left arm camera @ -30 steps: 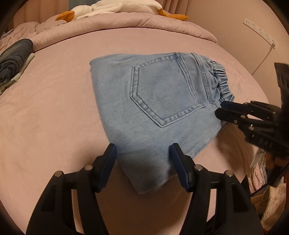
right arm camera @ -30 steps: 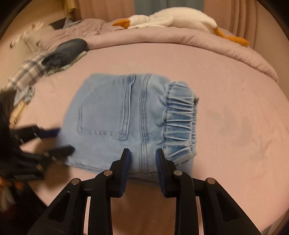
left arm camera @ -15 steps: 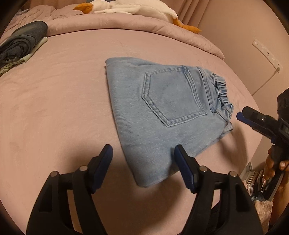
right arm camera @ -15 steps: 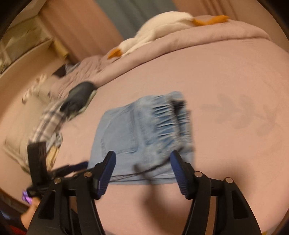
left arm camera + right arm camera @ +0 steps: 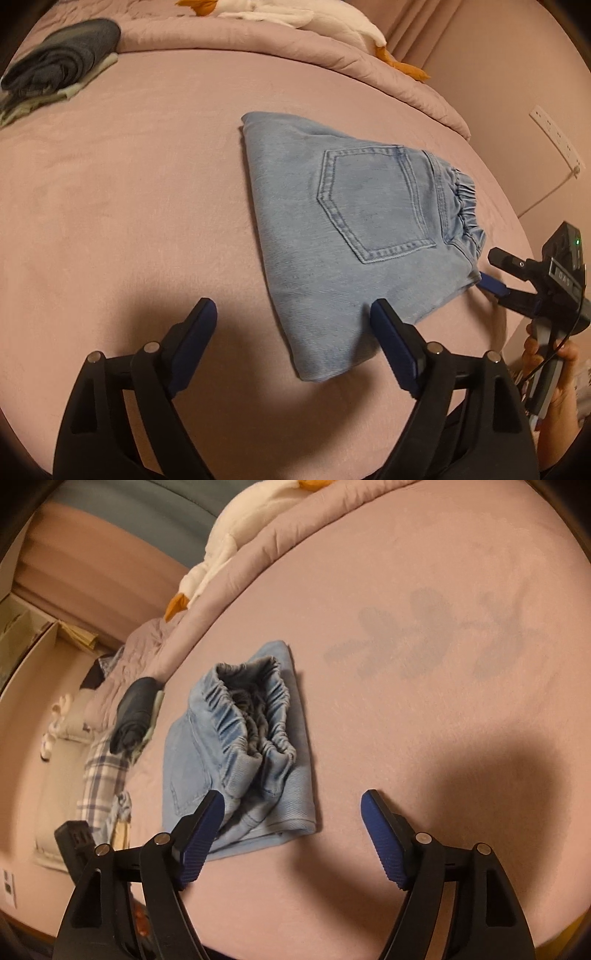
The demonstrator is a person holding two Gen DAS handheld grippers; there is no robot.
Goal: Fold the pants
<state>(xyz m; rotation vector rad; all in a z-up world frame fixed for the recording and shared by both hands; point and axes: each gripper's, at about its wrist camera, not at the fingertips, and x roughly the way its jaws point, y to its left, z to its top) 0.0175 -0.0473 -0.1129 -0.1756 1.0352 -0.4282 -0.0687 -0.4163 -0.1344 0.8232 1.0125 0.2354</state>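
The light blue denim pants (image 5: 354,236) lie folded into a compact stack on the pink bed, back pocket up, elastic waistband to the right. In the right wrist view the pants (image 5: 240,746) show the waistband opening toward the camera. My left gripper (image 5: 291,332) is open and empty, just short of the fold's near corner. My right gripper (image 5: 291,823) is open and empty, near the waistband end; it also shows in the left wrist view (image 5: 495,273), off the pants' right edge.
A folded dark garment (image 5: 62,62) on pale cloth lies at the far left of the bed (image 5: 129,203). A white plush goose (image 5: 295,14) rests on the rolled pink quilt at the back. A power strip (image 5: 557,136) hangs on the right wall. Plaid cloth (image 5: 99,771) lies beside the bed.
My right gripper let go of the waistband, opened wide and drew back to the side. My left gripper pulled back a little and stays open. The pants lie still.
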